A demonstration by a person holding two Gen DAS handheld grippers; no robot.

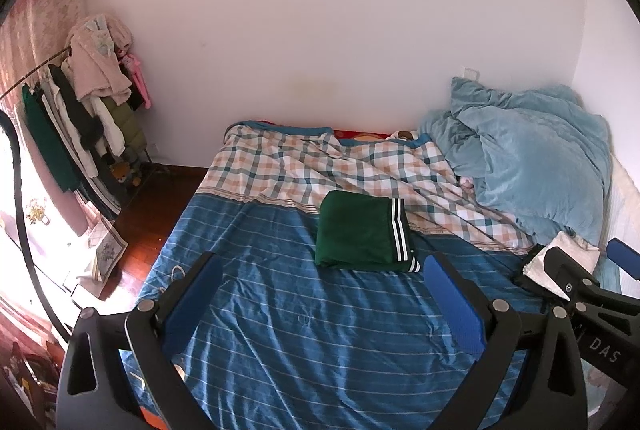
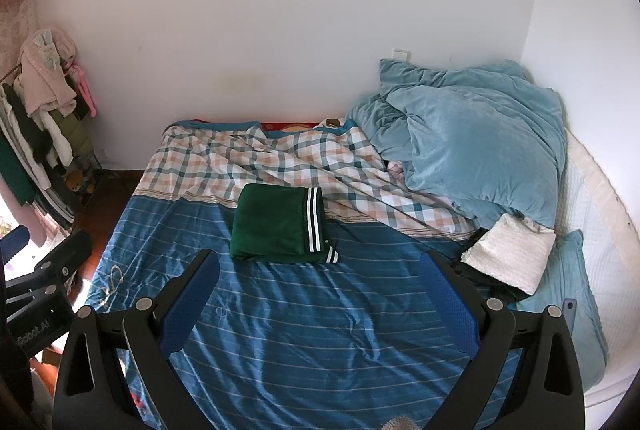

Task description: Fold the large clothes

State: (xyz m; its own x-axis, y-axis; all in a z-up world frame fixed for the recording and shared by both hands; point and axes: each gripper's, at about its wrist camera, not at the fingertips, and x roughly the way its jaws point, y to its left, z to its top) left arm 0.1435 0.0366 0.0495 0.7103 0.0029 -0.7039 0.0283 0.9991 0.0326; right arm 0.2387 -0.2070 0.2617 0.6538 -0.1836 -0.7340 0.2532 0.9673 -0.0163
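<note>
Green folded garment (image 1: 362, 230) with white stripes along 1 edge lies flat on the bed cover (image 1: 304, 330), near the line where the blue striped part meets the checked part. In the right wrist view the same garment (image 2: 280, 224) sits ahead of the tool and a little to the left, untouched by either tool.

The left gripper (image 1: 324, 302) hangs above the blue striped cover with its blue pads (image 1: 454, 306) spread wide and nothing between them. The right gripper (image 2: 320, 300) is likewise spread wide over the cover, its blue pads (image 2: 448, 304) holding nothing. Each tool shows at the edge of the other's view.

At the right side of the bed a crumpled light blue duvet (image 2: 476, 145) is heaped against the wall. Just beside it, nearer the camera, a white textured cloth (image 2: 508, 254) lies on top of something dark. A light blue pillow (image 2: 568, 294) rests at the bed's right edge. On the left, a clothes rack (image 1: 80, 117) stands on the wooden floor (image 1: 148, 226), hung with many garments, a pink fleece one on top.
</note>
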